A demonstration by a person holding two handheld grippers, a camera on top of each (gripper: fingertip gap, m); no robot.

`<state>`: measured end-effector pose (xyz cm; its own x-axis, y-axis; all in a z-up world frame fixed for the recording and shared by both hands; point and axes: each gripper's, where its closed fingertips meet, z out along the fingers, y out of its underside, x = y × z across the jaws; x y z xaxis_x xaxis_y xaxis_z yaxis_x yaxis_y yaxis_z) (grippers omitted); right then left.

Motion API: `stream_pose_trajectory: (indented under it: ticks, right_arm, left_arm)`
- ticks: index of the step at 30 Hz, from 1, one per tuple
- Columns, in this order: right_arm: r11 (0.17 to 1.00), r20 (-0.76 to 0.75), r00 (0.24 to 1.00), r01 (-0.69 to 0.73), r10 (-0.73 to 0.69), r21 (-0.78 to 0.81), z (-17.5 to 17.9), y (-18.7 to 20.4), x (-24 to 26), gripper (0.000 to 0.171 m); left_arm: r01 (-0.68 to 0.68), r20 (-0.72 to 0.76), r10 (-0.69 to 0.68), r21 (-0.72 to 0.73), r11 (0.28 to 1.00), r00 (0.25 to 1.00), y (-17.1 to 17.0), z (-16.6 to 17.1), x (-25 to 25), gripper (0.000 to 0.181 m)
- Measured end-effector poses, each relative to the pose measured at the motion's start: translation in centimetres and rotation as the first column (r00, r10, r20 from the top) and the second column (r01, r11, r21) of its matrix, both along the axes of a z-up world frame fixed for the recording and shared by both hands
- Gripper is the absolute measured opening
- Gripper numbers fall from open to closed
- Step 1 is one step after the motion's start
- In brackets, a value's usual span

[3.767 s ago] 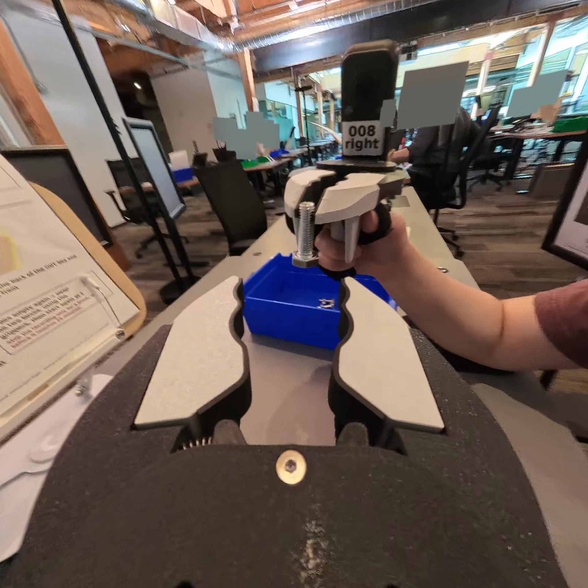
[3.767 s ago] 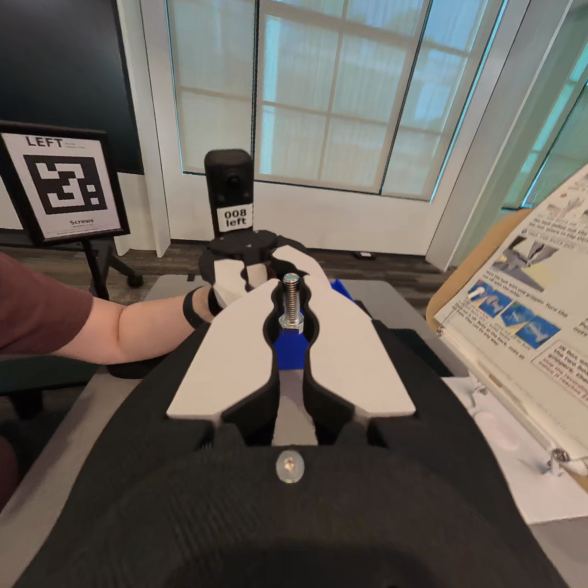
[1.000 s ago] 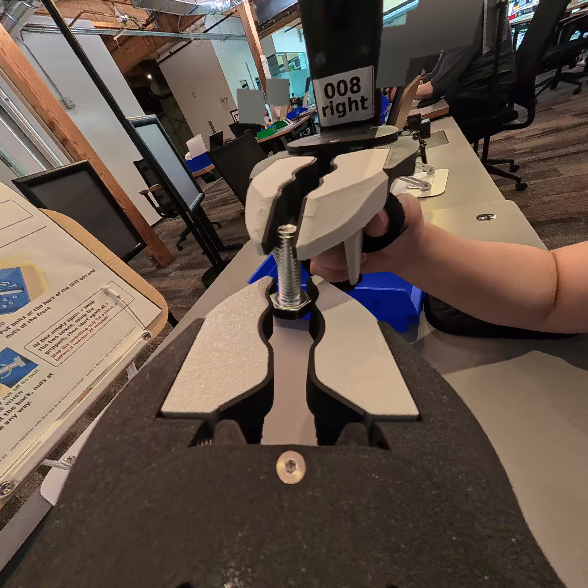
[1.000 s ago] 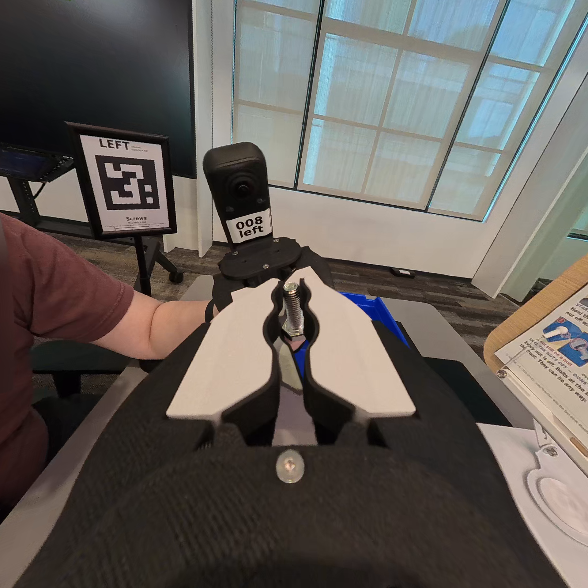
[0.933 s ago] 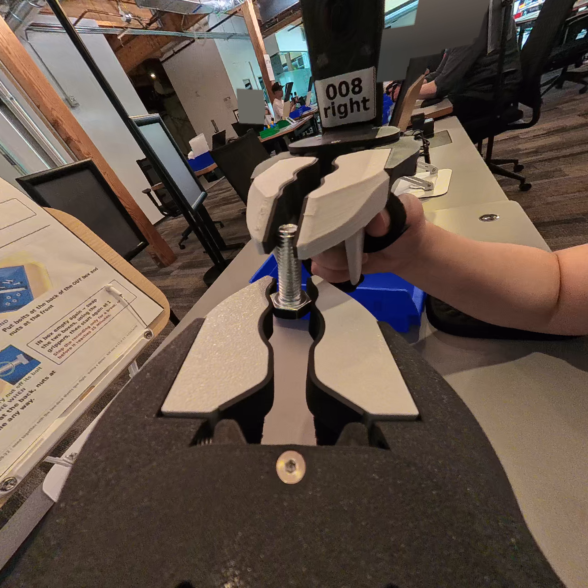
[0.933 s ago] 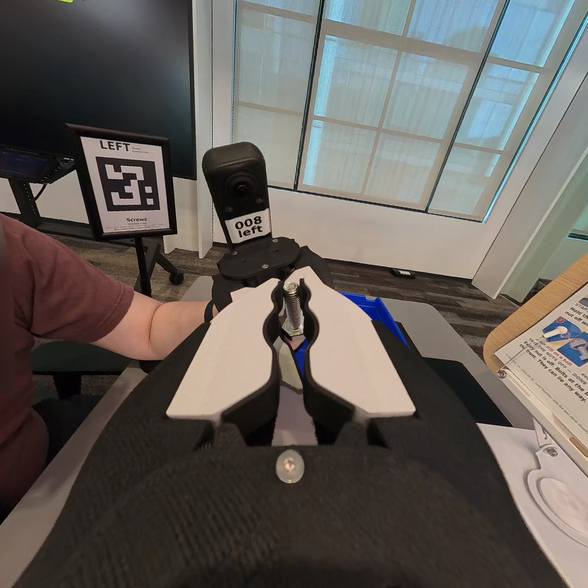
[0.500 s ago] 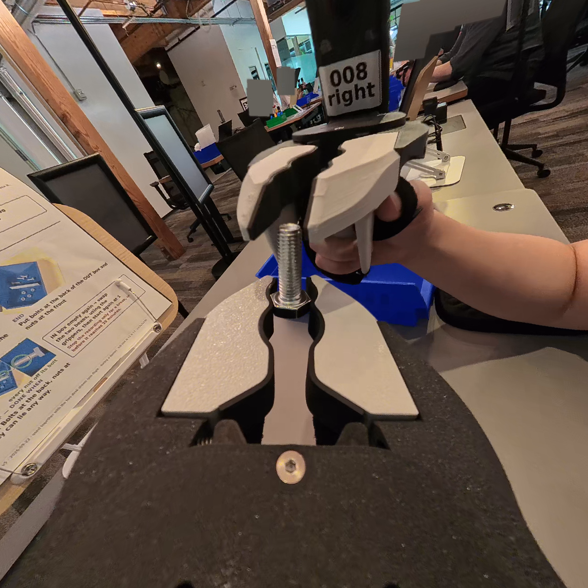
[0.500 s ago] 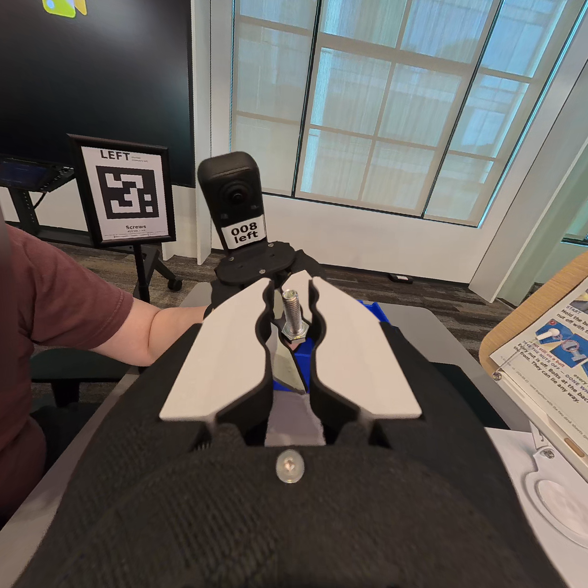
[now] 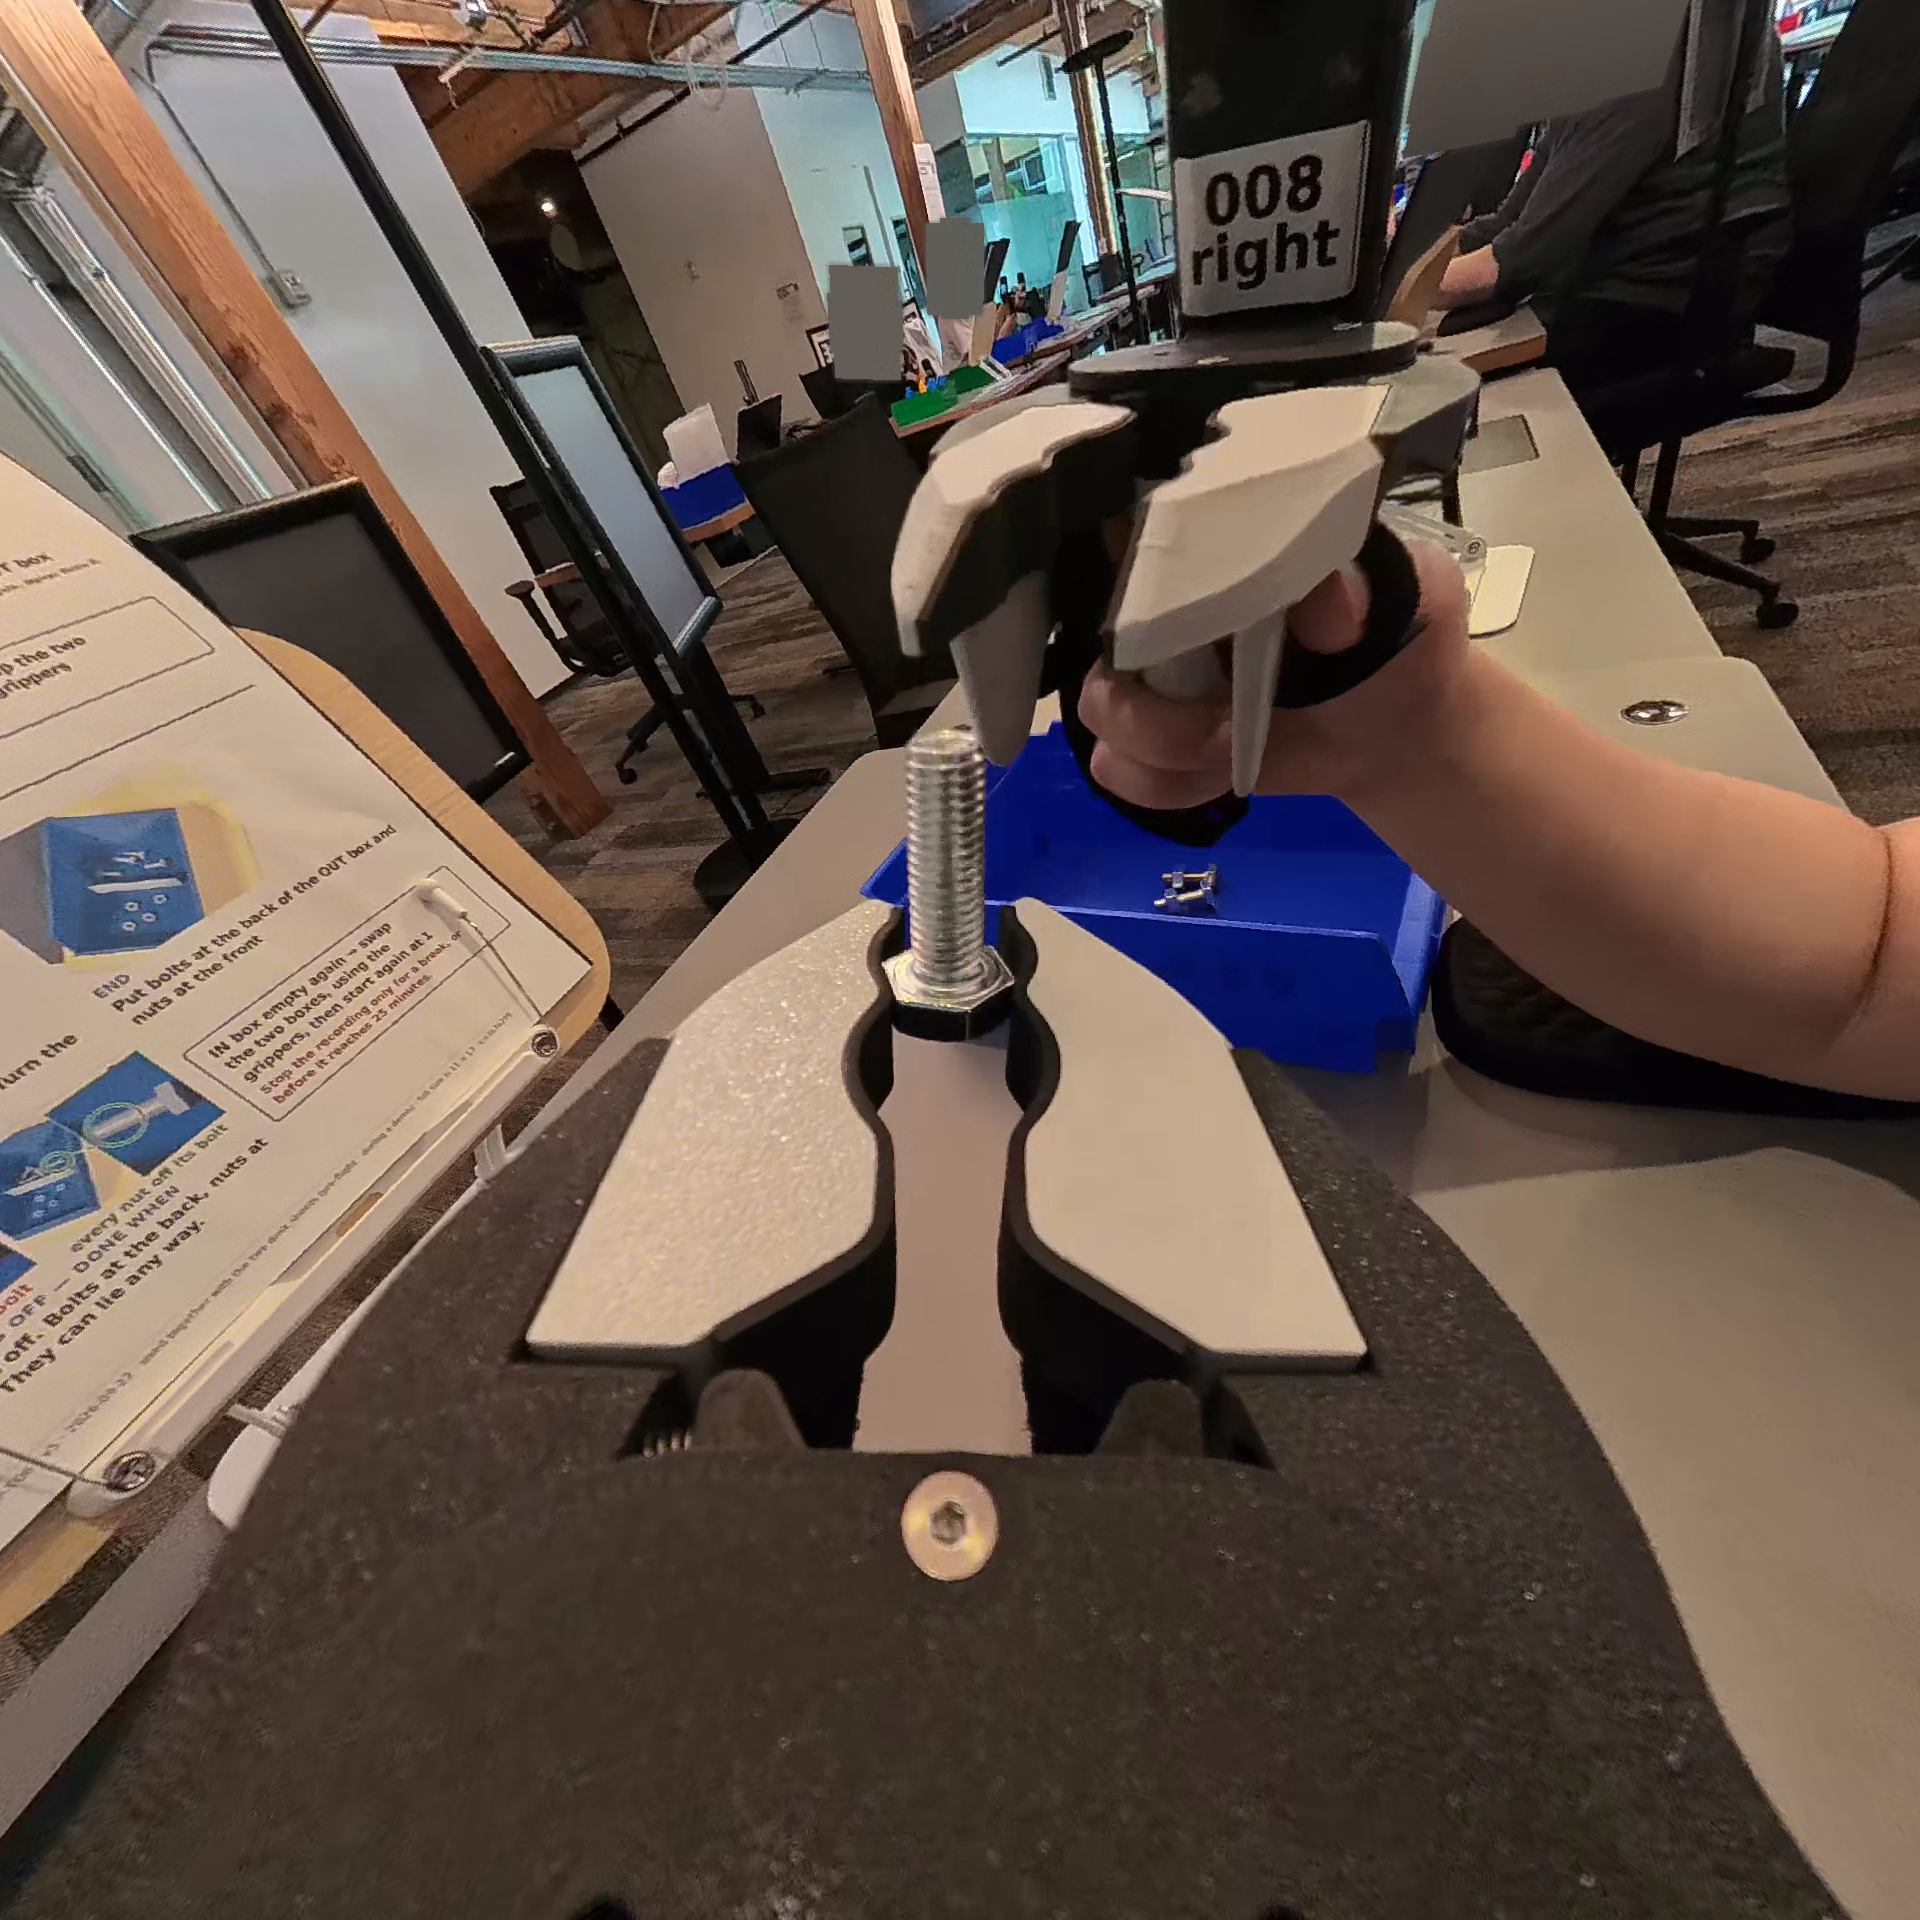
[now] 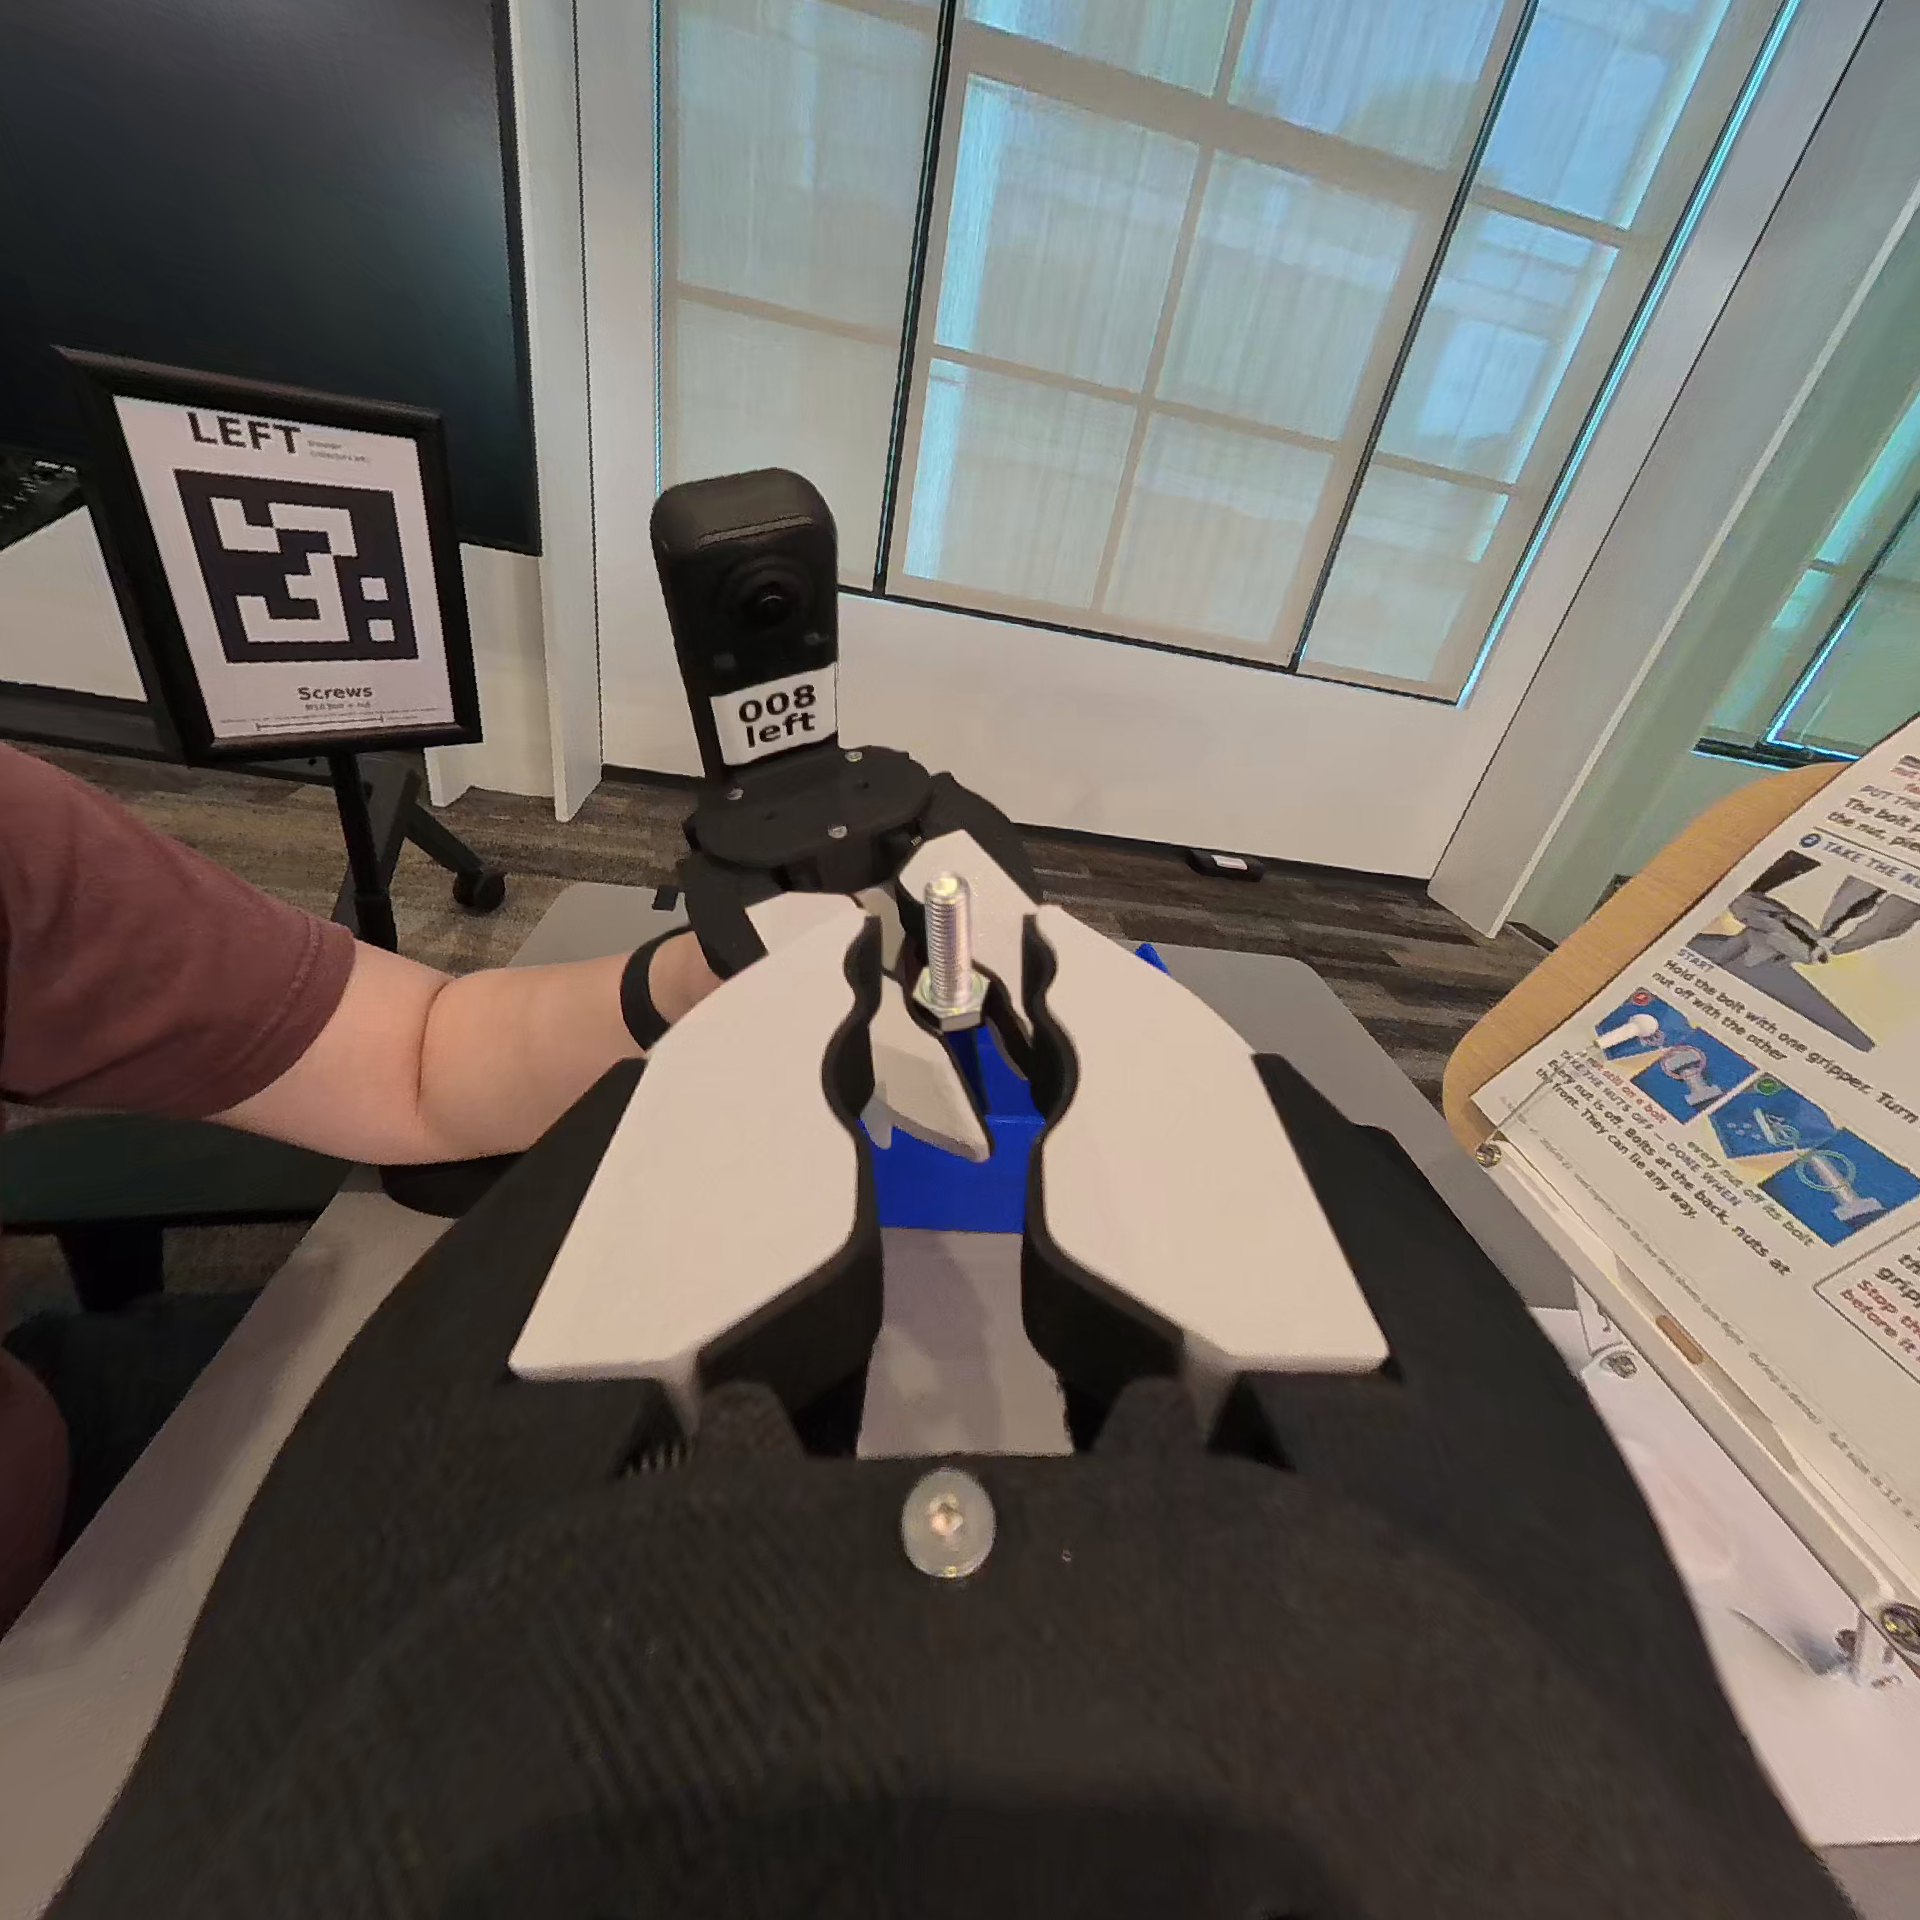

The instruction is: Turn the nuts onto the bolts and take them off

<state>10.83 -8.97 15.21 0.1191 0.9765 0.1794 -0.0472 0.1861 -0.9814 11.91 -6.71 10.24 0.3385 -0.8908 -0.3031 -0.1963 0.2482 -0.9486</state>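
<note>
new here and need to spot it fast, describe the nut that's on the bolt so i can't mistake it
Start at the grey table and the blue bin on it. In front of the bin, the left gripper holds a silver bolt upright by its lower end. The nut is the silver hexagonal collar low on the threads, just above the fingers, unlike the small loose hardware lying in the bin.

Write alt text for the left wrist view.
The left gripper holds a bolt upright, a nut low on its thread. The right gripper hangs open just above, over a blue bin.
</note>
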Motion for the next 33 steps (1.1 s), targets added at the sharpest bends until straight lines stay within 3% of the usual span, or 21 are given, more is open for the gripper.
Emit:
stream_pose_trajectory:
  ticks: [8,14,21,24,28,30,33]
  right_arm:
    - [0.999,0.086,0.996,0.006,-0.010,0.042,-1.5,-0.6,-2.0,0.027]
    - [0.999,0.084,0.996,0.026,-0.029,0.038,-1.7,-0.1,-2.2,0.010]
    - [1.000,0.094,0.995,0.012,-0.015,0.028,-1.8,-0.2,-2.1,0.010]
    - [0.998,0.082,0.996,0.018,-0.023,0.058,-1.4,-0.3,-1.6,0.030]
    - [1.000,0.187,0.982,0.008,-0.010,0.012,-2.8,0.1,-0.2,0.028]
    - [0.998,0.362,0.931,-0.017,0.040,-0.067,-6.5,0.5,-0.2,0.026]
    - [0.997,0.702,0.711,0.021,0.041,-0.080,-14.9,1.7,-0.3,0.025]
  left_arm:
    - [0.020,-0.025,-0.019,0.014,1.000,0.999,-0.5,-0.6,0.9,0.017]
    - [0.019,-0.026,-0.019,0.015,1.000,0.999,-0.6,-0.6,1.0,0.017]
    - [0.021,-0.027,-0.021,0.015,1.000,0.999,-0.6,-0.6,1.1,0.017]
    - [0.006,-0.040,-0.005,0.026,1.000,0.999,-0.3,-0.6,0.8,0.017]
    - [-0.077,-0.024,0.078,0.034,0.996,0.997,1.6,0.6,-2.5,0.017]
    - [-0.141,-0.012,0.141,0.026,0.990,0.990,2.8,1.6,-5.4,0.017]
    - [-0.230,-0.006,0.230,0.018,0.973,0.973,4.0,2.7,-9.7,0.016]
